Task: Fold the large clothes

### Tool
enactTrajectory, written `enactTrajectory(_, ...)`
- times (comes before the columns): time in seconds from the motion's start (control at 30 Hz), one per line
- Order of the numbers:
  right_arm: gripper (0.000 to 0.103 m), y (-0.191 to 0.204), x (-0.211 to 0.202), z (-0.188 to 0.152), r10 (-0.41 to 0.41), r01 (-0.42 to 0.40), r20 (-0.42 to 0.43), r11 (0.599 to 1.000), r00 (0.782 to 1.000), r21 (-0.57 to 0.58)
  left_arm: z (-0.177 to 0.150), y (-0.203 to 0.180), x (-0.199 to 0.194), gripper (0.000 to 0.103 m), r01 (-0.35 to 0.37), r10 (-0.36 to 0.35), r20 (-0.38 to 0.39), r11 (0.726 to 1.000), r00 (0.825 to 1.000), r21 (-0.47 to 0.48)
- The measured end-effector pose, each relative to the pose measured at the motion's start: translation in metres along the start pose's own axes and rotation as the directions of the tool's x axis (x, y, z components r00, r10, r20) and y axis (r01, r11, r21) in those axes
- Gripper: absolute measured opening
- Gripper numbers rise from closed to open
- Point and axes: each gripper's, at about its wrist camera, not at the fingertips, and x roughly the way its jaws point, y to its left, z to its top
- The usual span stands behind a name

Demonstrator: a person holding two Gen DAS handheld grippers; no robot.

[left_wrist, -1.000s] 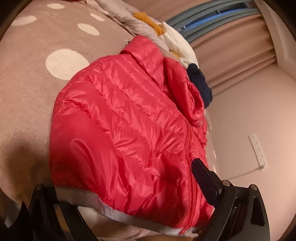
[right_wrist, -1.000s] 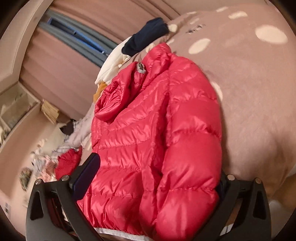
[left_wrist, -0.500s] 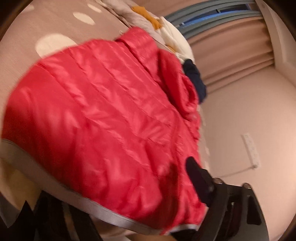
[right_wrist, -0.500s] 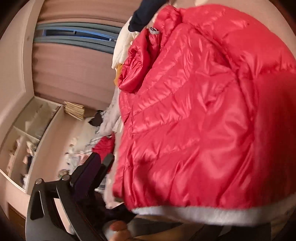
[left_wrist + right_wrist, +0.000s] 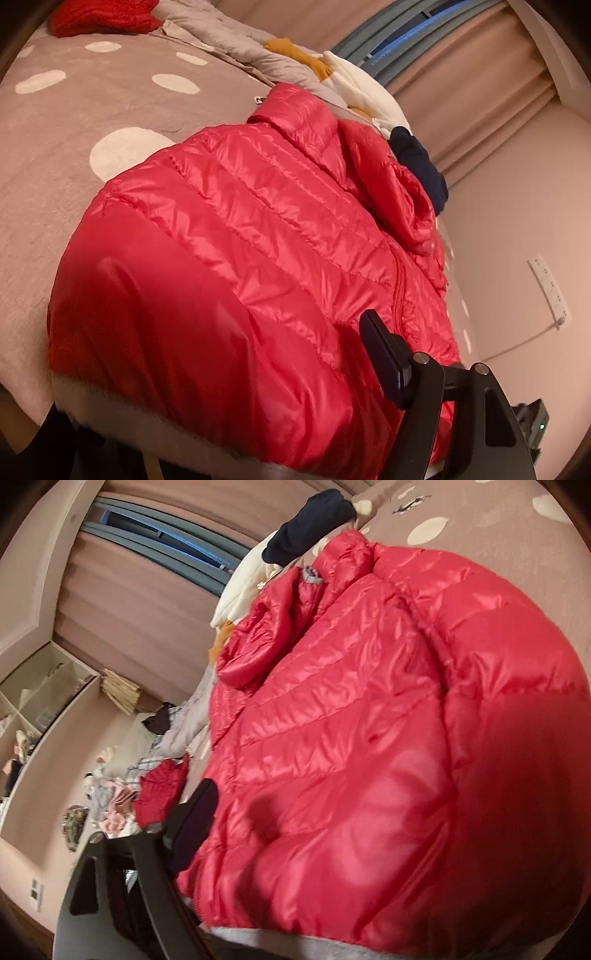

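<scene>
Jacket [image 5: 236, 280] lies on the bed [image 5: 55, 155]. Both your claws, left [image 5: 229, 424] and right [image 5: 332, 867], are closing around its bottom edge. Pinch that edge tight before you lift.

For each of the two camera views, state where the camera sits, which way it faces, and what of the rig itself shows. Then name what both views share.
Left wrist: sits on the left gripper, looks down along its fingers over the red puffer jacket towards the curtains; one dark finger shows, jaws closing.
Right wrist: sits on the right gripper, faces the jacket's hem and the cluttered floor; one finger shows, jaws closing.
Shared: jacket, dotted blanket, navy garment.
</scene>
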Motion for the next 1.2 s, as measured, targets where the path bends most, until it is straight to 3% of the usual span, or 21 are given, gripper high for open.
enactTrajectory(0.07, 0.063, -0.002, 0.004, 0.001, -0.045, 0.046, 0.012, 0.999, 0.999, -0.013, 0.001, 0.006, 0.0, 0.058, -0.006, 0.006, 0.017, 1.0, 1.0, -0.029)
enactTrajectory(0.13, 0.034, -0.008, 0.005, 0.003, -0.11, 0.11, 0.022, 0.994, 0.994, -0.016, 0.001, 0.014, -0.001, 0.048, -0.015, 0.017, 0.044, 0.998, 0.999, -0.065)
enactTrajectory(0.23, 0.016, -0.022, 0.005, 0.002, -0.117, 0.117, 0.037, 0.993, 0.992, 0.013, 0.001, 0.024, -0.002, 0.033, -0.019, 0.025, 0.061, 0.995, 0.998, -0.095)
enactTrajectory(0.43, 0.014, -0.012, 0.008, 0.002, -0.188, 0.192, 0.05, 0.977, 0.981, -0.089, -0.006, 0.018, -0.006, 0.03, -0.067, 0.07, 0.104, 0.997, 0.992, -0.033)
enactTrajectory(0.67, 0.014, -0.018, 0.007, 0.008, -0.165, 0.166, 0.024, 0.985, 0.986, -0.041, -0.007, 0.011, -0.008, 0.028, -0.108, 0.109, 0.134, 0.994, 0.985, -0.014)
enactTrajectory(0.87, 0.015, -0.003, 0.003, 0.009, -0.205, 0.206, 0.028, 0.974, 0.978, -0.092, -0.005, 0.001, -0.021, 0.023, -0.159, 0.153, 0.191, 0.987, 0.97, 0.018)
enactTrajectory(1.03, 0.014, 0.007, -0.015, 0.016, -0.15, 0.155, 0.059, 0.984, 0.987, -0.088, -0.001, -0.014, -0.052, 0.021, -0.179, 0.153, 0.293, 0.982, 0.944, 0.064)
enactTrajectory(1.2, 0.015, 0.026, -0.044, 0.024, -0.083, 0.095, 0.103, 0.988, 0.991, -0.118, 0.002, -0.017, -0.078, 0.021, -0.12, 0.096, 0.314, 0.991, 0.945, 0.058)
